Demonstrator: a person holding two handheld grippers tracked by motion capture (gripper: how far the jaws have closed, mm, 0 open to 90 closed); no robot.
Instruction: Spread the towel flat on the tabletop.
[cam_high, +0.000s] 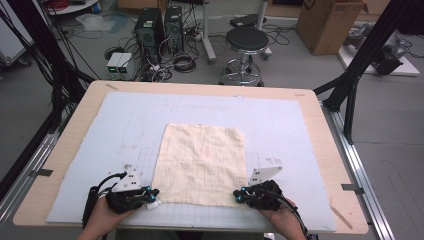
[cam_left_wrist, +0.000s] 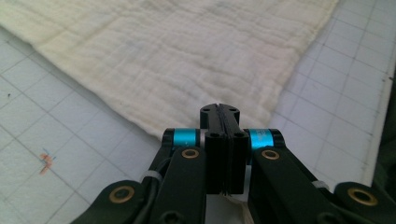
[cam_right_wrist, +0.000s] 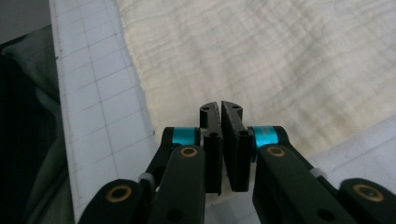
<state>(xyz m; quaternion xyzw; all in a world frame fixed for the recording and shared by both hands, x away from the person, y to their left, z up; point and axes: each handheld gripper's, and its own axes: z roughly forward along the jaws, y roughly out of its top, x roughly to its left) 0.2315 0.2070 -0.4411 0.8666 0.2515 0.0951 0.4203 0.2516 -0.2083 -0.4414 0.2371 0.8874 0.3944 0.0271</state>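
The left hand-held gripper (cam_high: 151, 196) and the right hand-held gripper (cam_high: 240, 196) each sit at a near corner of the cream, square, crinkled muslin cloth (cam_high: 201, 163), which lies flat on the white gridded mat (cam_high: 125, 125) over the wooden counter (cam_high: 327, 150). Both are clenched; in the two gripper views a sliver of cloth shows under the shut jaws, so each seems to pinch its corner — though how deep the bite goes cannot be told. The likely trouble is a thin grip: a corner could slip free on lifting, leaving the cloth hanging from one side. Uneven pulls would skew any fold. The cloth is nearly square, with its slightly longer axis running away from the hand-held grippers toward the far edge.
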